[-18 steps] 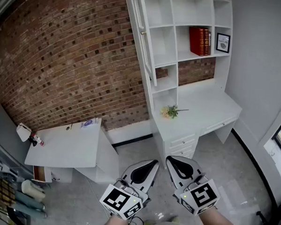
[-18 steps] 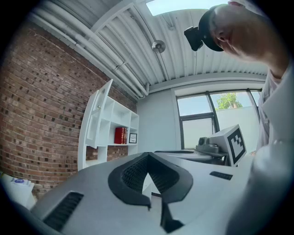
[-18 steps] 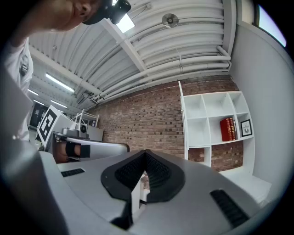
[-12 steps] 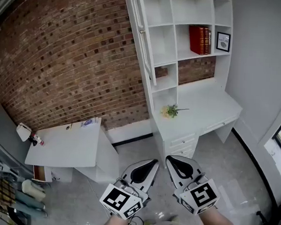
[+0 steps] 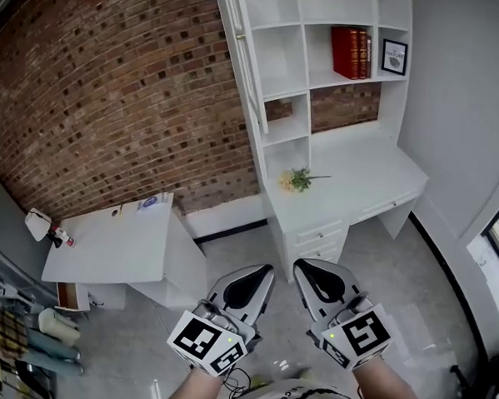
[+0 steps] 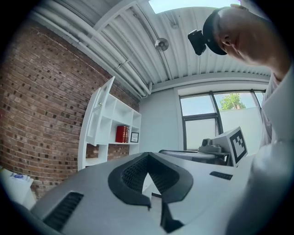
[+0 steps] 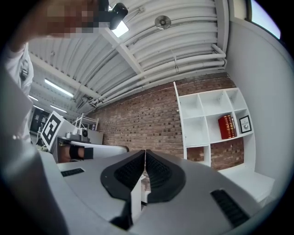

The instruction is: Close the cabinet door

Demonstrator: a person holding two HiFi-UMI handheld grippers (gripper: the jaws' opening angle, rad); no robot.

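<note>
A tall white shelf unit (image 5: 324, 40) stands against the brick wall above a white desk (image 5: 367, 180). Its narrow white cabinet door (image 5: 247, 57) hangs open at the unit's left edge, swung out toward me. In the left gripper view the door (image 6: 104, 94) shows at the shelves' top left; in the right gripper view its edge (image 7: 178, 112) runs along the shelves' left side. My left gripper (image 5: 267, 270) and right gripper (image 5: 299, 265) are side by side low in the head view, well short of the unit. Both are shut and hold nothing.
Red books (image 5: 349, 51) and a small framed picture (image 5: 394, 57) sit on a shelf. A sprig of flowers (image 5: 297, 180) lies on the desk's left end. A white side table (image 5: 105, 245) stands to the left, with grey tiled floor between me and the furniture.
The shelf unit and side table have slid slightly left in the head view, and both grippers sit a little higher in the picture. Their jaws have stayed shut.
</note>
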